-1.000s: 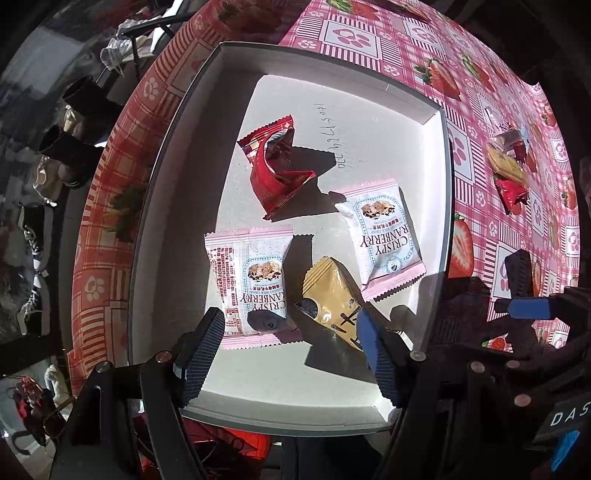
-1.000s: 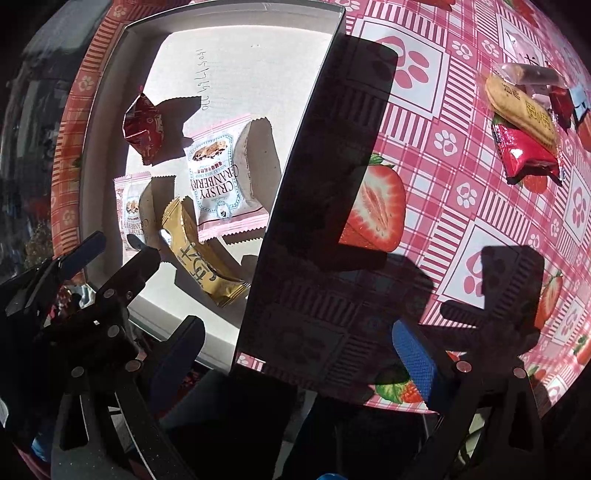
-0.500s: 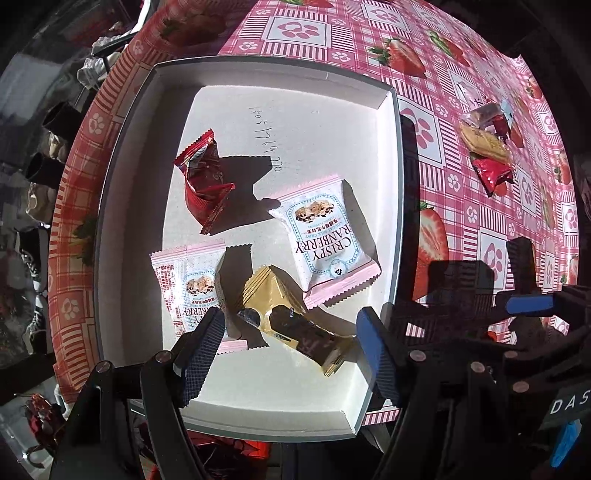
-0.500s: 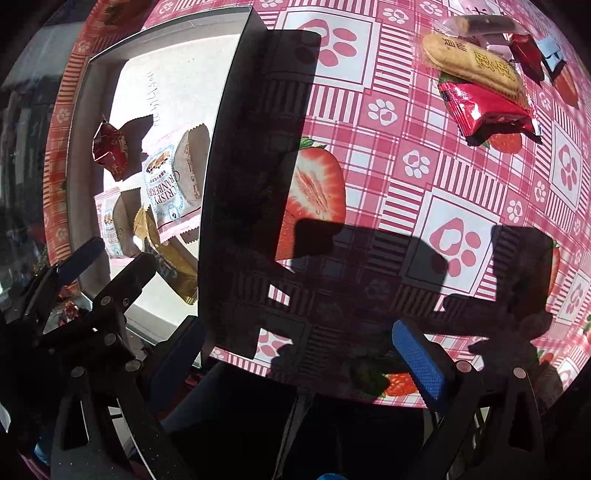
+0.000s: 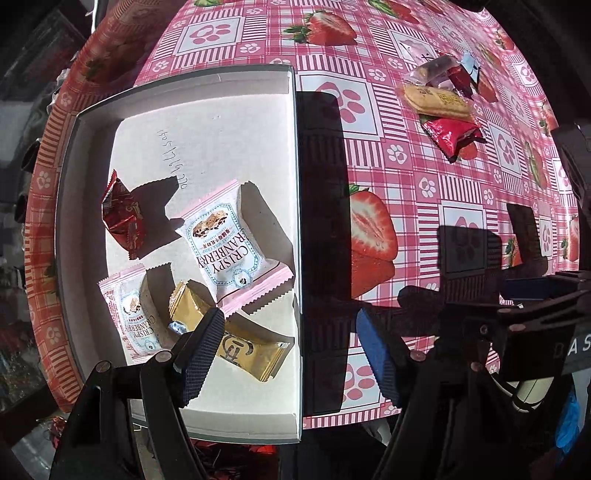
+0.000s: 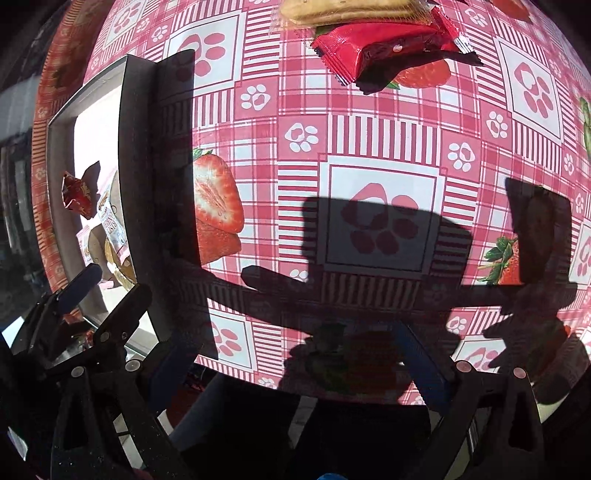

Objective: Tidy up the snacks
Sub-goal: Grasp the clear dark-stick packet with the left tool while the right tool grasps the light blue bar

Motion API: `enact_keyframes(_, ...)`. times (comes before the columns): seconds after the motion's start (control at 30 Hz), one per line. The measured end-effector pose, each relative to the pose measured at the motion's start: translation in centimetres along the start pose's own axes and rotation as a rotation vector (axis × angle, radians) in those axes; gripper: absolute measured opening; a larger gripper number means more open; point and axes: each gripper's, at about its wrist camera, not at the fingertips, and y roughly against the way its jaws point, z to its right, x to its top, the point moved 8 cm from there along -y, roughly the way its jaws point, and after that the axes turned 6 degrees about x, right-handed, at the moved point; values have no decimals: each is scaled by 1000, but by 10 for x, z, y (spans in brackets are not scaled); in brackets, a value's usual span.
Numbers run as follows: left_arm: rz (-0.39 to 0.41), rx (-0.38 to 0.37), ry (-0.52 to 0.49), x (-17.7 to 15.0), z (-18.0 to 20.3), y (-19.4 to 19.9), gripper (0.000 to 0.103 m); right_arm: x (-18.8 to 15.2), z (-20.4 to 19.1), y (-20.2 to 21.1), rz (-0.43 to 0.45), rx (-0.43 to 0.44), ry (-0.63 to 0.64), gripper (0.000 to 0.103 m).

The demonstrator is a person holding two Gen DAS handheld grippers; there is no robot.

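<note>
A white cardboard box [image 5: 297,192] holds a crumpled red packet [image 5: 122,218], two Crispy Cranberry packets [image 5: 225,251] [image 5: 133,321] and a gold packet [image 5: 240,347]. My left gripper [image 5: 290,354] hangs open and empty over the box's right wall, pointing down. Loose snacks lie on the tablecloth to the far right: a biscuit packet [image 5: 436,101], a red packet [image 5: 452,134] and small wrappers [image 5: 439,68]. My right gripper [image 6: 295,365] is open and empty above the cloth, with the red packet [image 6: 373,48] and biscuit packet [image 6: 351,9] well ahead of it.
A pink checked tablecloth [image 6: 369,140] with paw and strawberry prints covers the round table. The box [image 6: 125,147] stands at its left edge. My left gripper [image 6: 103,291] shows at the lower left of the right wrist view. Hard shadows of both tools fall on the cloth.
Both grippers have slid right, away from the box interior toward the loose snack pile. The left one was over the packets and now straddles the box's right wall. Both stayed open.
</note>
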Motion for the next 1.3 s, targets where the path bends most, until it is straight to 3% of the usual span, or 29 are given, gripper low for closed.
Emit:
enact_keyframes(0.23, -11, 7, -51, 19, 43, 8, 78, 11, 28, 12, 11, 45, -69, 102)
enact_keyframes(0.53, 12, -24, -33, 93, 94, 30, 78, 41, 81, 49, 93, 81, -165, 102)
enact_keyframes(0.67, 23, -35, -22, 126, 105, 33, 78, 63, 102, 73, 146, 88, -206, 102)
enact_keyframes(0.93, 119, 2, -72, 204, 141, 45, 78, 116, 125, 124, 246, 110, -235, 102)
enact_keyframes(1.3, 134, -12, -150, 302, 183, -5, 78, 203, 136, 165, 398, 193, -299, 102)
